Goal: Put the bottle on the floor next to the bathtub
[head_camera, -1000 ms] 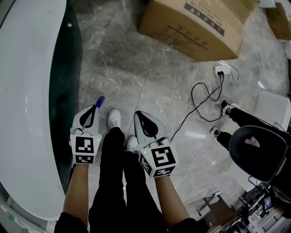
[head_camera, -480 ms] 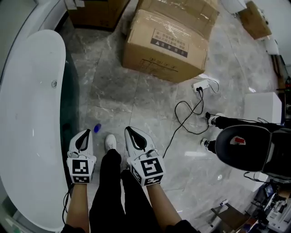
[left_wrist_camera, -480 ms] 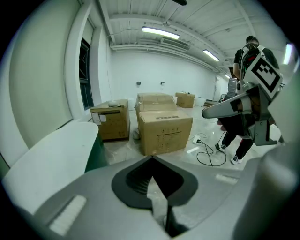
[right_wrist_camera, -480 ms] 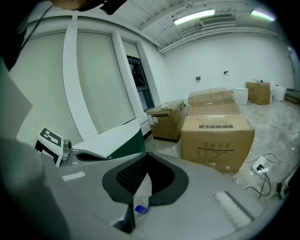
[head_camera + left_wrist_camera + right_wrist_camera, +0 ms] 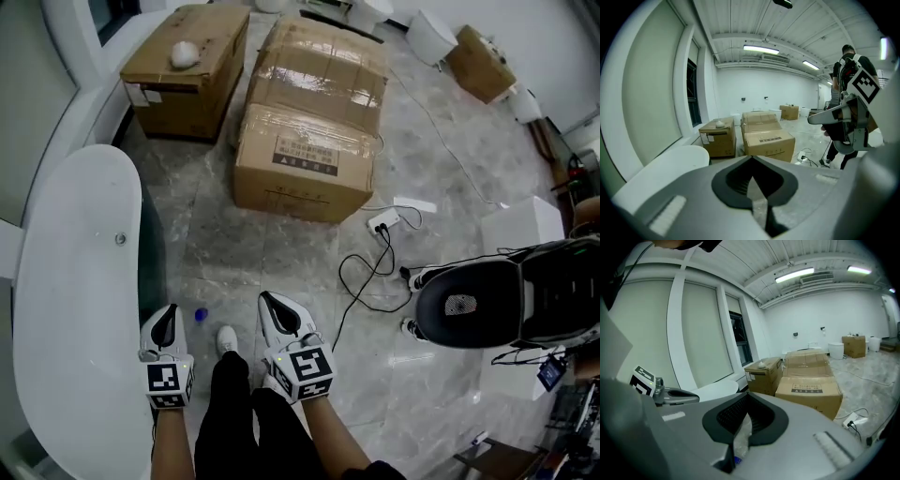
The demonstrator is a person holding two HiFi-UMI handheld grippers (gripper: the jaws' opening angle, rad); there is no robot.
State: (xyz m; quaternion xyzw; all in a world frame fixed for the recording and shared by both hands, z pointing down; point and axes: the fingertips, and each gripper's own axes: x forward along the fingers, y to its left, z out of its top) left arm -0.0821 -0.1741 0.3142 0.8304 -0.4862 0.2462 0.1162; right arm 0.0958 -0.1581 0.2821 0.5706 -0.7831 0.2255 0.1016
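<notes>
**A:** Start with the head view. Where is the bottle?

**B:** The bottle (image 5: 200, 317) is on the floor (image 5: 281, 253), just beside the dark flank of the white bathtub (image 5: 66, 309). It sits between the tub and the wearer's white shoe (image 5: 227, 339). Mostly its blue cap shows, so I can't tell whether it stands fully upright.

**A:** And the grippers?

**B:** The left gripper (image 5: 169, 311) hangs near the tub's edge. The right gripper (image 5: 272, 305) is on the other side of the shoe. Neither touches the bottle. Farther off are a large cardboard box (image 5: 309, 141) and a smaller box (image 5: 187, 66). There is also a power strip (image 5: 384, 223) with a black cable (image 5: 361, 281), and another person (image 5: 469, 305) at the right.

**A:** The left gripper view?

**B:** Its jaws are closed, tips meeting, with nothing between them. Only a pale sliver shows through the gap between the pads. Beyond are the tub's rim and both boxes, with the right gripper off to the right.

**A:** The right gripper view?

**B:** These jaws are also closed tip to tip, gripping nothing. Low in the slit between the pads there is a bit of clear, crinkled plastic with a blue speck. I can't tell whether that is the bottle down on the floor. The left gripper sits at the left, with the boxes ahead.
</notes>
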